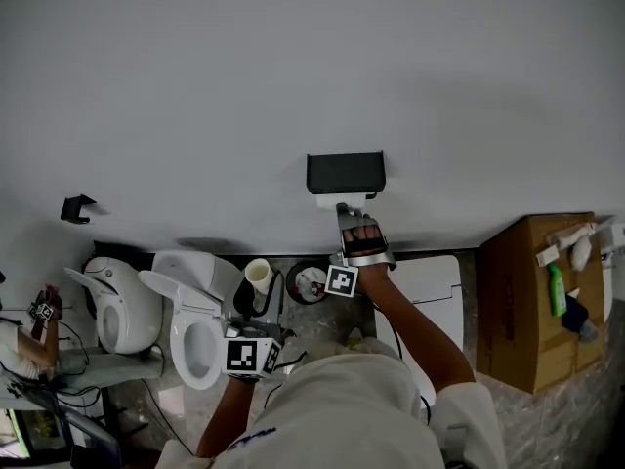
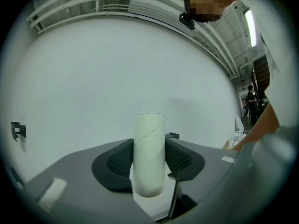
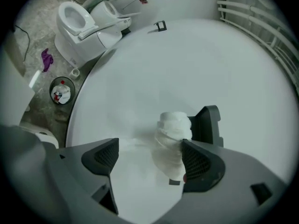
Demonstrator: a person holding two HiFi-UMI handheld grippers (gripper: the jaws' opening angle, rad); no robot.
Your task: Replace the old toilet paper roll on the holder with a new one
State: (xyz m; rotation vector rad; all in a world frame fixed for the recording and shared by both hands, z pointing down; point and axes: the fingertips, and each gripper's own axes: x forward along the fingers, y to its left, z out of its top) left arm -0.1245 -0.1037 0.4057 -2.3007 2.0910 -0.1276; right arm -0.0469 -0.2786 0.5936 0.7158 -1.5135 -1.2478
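Observation:
On the white wall hangs the black holder (image 1: 345, 172) (image 3: 209, 123), with a new white paper roll (image 1: 342, 201) (image 3: 174, 126) at it. My right gripper (image 1: 348, 213) (image 3: 149, 158) reaches up to it and is open wide. The roll sits between the jaws, close to the right pad (image 3: 200, 161), and the left pad is well clear of it. My left gripper (image 1: 256, 306) (image 2: 149, 164) is held low over the toilet, shut on the old bare cardboard tube (image 1: 259, 277) (image 2: 149, 155), which stands upright between its pads.
A white toilet (image 1: 195, 325) (image 3: 77, 20) and a second one (image 1: 119, 306) stand at the lower left. A small round bin (image 1: 308, 283) (image 3: 61, 91) sits on the floor under the holder. A cardboard box (image 1: 535, 306) with spray bottles stands at the right. A black hook (image 1: 76, 207) is on the wall.

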